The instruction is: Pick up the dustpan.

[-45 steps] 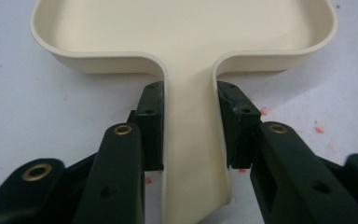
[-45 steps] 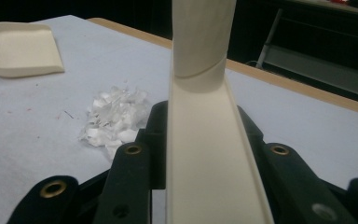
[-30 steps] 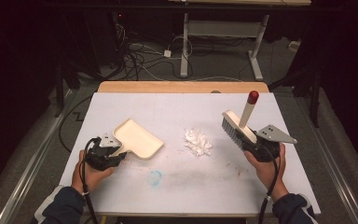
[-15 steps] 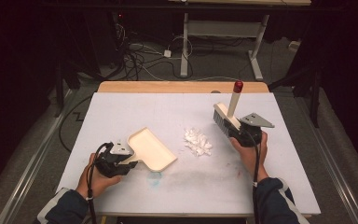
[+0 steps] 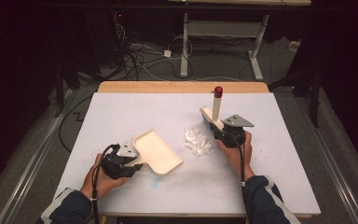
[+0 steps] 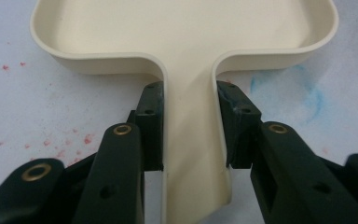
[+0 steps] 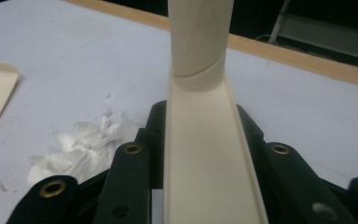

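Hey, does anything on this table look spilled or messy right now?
Yes: a loose pile of white shreds lies on the table between the dustpan and the brush. Red specks and a blue smudge stain the surface.

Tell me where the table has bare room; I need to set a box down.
The far half of the table, between the wooden edge and the dustpan, is bare. The middle is crowded: paper scraps between dustpan and brush.
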`<state>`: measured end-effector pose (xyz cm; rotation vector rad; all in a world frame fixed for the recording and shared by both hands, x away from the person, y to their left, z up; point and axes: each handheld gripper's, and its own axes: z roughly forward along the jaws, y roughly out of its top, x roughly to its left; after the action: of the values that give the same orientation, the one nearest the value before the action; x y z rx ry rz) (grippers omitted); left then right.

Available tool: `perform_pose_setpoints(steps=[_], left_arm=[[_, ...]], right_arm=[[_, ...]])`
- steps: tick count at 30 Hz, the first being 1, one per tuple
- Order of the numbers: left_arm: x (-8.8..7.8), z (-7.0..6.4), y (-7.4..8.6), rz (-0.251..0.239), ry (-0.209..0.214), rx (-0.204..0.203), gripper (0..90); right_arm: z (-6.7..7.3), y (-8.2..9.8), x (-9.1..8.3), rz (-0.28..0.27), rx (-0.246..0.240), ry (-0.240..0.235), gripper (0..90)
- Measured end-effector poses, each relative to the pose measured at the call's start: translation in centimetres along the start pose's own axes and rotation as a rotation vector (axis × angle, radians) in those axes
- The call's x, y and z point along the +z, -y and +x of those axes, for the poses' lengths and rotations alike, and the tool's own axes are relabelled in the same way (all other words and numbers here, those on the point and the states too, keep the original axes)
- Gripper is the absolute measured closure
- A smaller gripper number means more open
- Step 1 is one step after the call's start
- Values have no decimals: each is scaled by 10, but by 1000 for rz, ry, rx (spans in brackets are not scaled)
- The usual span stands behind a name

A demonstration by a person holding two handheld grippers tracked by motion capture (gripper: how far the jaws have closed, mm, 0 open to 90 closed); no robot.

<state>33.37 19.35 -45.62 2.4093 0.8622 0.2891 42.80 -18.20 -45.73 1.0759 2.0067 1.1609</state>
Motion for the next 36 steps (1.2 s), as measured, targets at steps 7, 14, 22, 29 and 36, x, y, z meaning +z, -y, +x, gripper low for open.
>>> perform_pose_setpoints(steps=[7, 14, 22, 29, 36], left_arm=[[1, -3, 0, 1, -1, 12, 640], [1, -3, -1, -1, -3, 18, 640], [7, -6, -7, 0, 11, 35, 639], [12, -5, -15, 0, 27, 44, 639], [11, -6, -17, 2, 30, 47, 639]], right_arm=[[-7, -8, -6, 110, 33, -27, 670], [-11, -17, -11, 232, -8, -31, 674], [-11, -19, -9, 240, 4, -70, 675], [-13, -17, -7, 207, 21, -68, 675], [-7, -16, -6, 194, 2, -67, 674]])
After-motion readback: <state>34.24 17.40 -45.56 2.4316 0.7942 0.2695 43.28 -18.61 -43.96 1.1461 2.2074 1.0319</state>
